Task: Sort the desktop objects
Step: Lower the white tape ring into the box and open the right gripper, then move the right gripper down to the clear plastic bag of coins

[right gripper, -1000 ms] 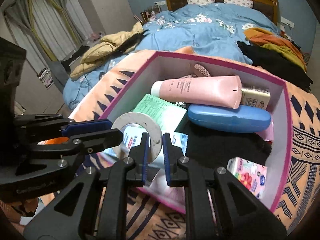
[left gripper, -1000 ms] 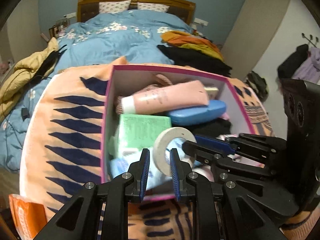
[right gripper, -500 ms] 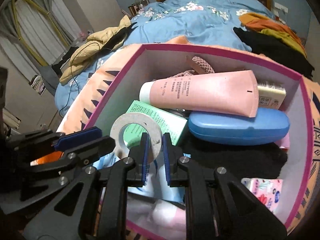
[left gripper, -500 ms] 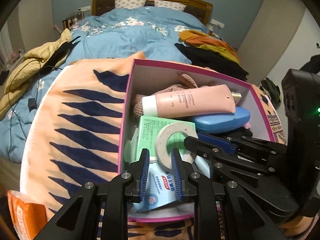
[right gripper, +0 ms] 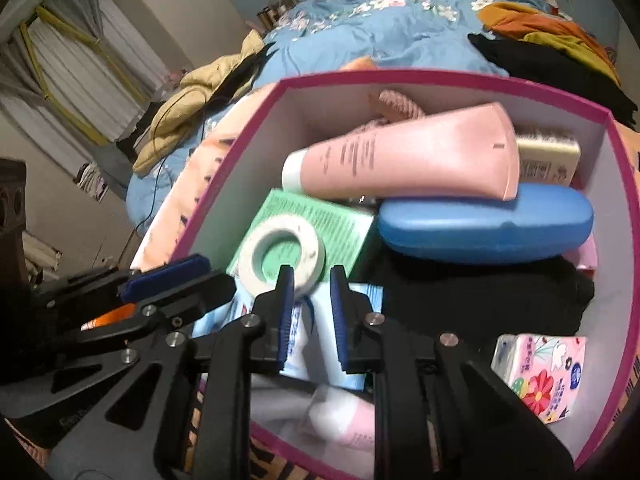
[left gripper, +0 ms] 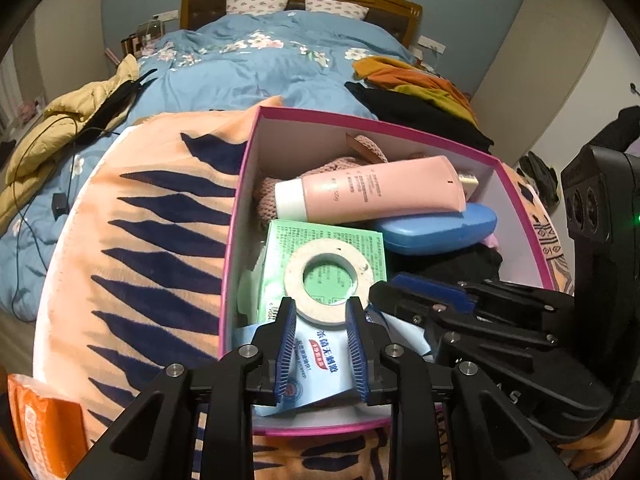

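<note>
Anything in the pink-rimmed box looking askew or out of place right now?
Nothing is spilled or damaged. The white tape ring lies flat on the green carton, free of both grippers, whose jaws are opening. The pink squeeze tube rests slanted across the blue oval case, loosely piled rather than seated in the pink-rimmed cardboard box.

Tape roll [left gripper: 326,278] released; both tongs opening

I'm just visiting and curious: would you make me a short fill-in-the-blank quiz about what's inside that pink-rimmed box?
1. The white tape roll lies flat on a ____ carton.
2. The pink tube has a ____ cap.
3. The glasses case under the tube's flat end is ____.
4. The box stands on an orange blanket with dark ____ stripes.

Missing words: green; white; blue; blue
</note>
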`<state>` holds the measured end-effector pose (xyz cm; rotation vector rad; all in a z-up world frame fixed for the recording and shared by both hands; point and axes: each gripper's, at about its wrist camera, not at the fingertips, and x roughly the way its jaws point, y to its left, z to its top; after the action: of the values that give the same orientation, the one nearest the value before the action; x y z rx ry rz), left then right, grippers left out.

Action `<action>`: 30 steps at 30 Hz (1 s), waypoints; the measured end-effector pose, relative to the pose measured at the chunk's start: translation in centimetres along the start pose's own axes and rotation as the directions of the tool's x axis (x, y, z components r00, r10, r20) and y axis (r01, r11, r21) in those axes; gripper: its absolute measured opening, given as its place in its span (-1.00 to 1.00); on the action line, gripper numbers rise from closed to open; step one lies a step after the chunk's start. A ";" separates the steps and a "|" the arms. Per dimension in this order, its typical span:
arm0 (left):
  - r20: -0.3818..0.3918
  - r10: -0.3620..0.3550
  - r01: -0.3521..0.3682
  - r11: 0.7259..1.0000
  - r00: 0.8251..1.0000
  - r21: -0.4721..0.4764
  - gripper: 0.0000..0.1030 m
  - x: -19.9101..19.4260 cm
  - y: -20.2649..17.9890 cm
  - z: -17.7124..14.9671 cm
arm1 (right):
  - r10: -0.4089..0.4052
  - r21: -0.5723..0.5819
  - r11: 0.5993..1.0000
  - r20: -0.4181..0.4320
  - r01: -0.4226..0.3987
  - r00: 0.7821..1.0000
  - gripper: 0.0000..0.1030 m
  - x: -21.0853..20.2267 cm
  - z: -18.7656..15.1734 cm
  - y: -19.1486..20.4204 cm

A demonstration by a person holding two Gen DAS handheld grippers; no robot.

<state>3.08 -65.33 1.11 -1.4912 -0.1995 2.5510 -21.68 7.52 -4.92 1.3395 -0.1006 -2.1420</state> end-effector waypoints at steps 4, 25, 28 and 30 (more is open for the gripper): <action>-0.010 -0.002 0.001 1.000 1.000 -0.016 -0.44 0.0 0.4 -0.2 | -0.001 -0.011 1.000 -0.018 0.001 1.000 -0.62 0.5 -0.2 0.0; 0.067 -0.122 0.125 0.991 0.990 -0.046 0.23 -5.8 -0.4 -5.2 | 0.139 0.034 0.989 0.070 -0.141 0.988 -0.37 -5.2 -3.2 -1.6; 0.038 -0.150 0.151 0.988 0.988 -0.018 0.23 -5.9 -1.6 -6.8 | 0.160 0.024 0.986 0.101 -0.163 0.982 -0.35 -7.3 -4.4 -1.7; 0.000 -0.165 0.165 0.986 0.986 -0.002 0.25 -5.5 -2.3 -8.0 | 0.163 0.016 0.986 0.121 -0.167 0.979 -0.30 -8.5 -5.2 -1.7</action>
<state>12.92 -64.08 2.30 -1.4122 -0.3129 2.4206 -15.45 14.66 -1.32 1.1743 -0.2790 -2.0842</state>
